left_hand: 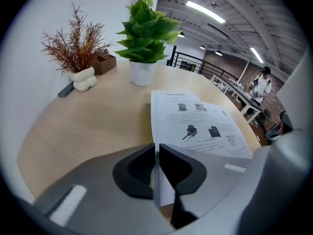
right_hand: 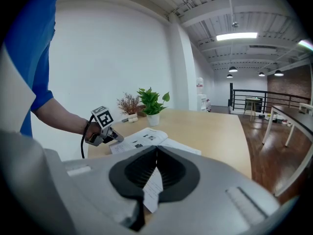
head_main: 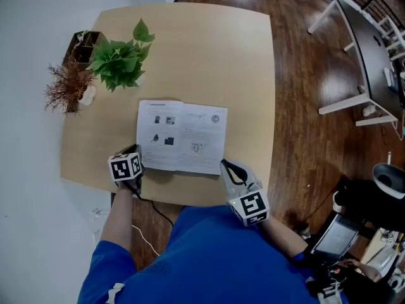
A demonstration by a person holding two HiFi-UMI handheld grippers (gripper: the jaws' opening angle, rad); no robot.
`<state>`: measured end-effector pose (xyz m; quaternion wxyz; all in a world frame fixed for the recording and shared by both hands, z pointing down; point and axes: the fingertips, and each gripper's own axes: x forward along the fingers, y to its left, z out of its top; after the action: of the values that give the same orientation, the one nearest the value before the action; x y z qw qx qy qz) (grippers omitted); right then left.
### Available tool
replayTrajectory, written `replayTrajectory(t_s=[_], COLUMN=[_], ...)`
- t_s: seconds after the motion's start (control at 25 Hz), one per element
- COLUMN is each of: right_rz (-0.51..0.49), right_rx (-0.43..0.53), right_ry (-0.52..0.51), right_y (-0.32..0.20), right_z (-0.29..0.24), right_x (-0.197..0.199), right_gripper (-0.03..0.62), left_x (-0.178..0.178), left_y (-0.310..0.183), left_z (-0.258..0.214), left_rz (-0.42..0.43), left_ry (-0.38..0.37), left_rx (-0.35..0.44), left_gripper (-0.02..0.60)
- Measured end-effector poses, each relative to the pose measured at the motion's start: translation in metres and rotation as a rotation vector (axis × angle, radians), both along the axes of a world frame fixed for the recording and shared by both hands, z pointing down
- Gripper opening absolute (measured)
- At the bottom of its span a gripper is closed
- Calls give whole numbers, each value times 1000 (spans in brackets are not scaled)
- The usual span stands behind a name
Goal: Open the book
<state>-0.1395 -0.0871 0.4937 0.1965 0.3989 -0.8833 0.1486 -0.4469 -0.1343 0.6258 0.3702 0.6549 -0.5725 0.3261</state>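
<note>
The book (head_main: 181, 137) lies open and flat on the tabletop (head_main: 209, 62), near the person's edge, with printed pages facing up. The left gripper (head_main: 137, 159) sits at the book's near left corner. In the left gripper view its fingers (left_hand: 142, 168) stand only a narrow slit apart with the edge of the left page in the gap; the pads seem just off the paper, though the view is tight. The right gripper (head_main: 224, 164) is at the near right corner, and its fingers (right_hand: 171, 173) are closed together on a corner of the right page. A green potted plant (head_main: 120, 62) and a dried reddish plant (head_main: 66, 87) stand at the far left of the tabletop, well apart from the book.
</note>
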Motion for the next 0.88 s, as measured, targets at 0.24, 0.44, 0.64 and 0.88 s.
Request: replayTrajectory(t_s=[0.24,0.44,0.64,0.88], right_rz=[1,4,9,11], right_rx=[-4,-4,0,0], right_ry=[3,6,8,11], right_y=[-1,-1,-1,-2], right_z=[3,3,0,0], right_x=[-1,0,2,2], right_gripper=[3,3,3,3], left_x=[1,2,-3,-4], left_y=[0,0,2,7], left_z=[11,16,23,29], left_rz=[46,96,187,204], left_ry=[-86,-162,-326,-351], left_rx=[-32,-48,-55,-40], left_gripper=[40,40,14,6])
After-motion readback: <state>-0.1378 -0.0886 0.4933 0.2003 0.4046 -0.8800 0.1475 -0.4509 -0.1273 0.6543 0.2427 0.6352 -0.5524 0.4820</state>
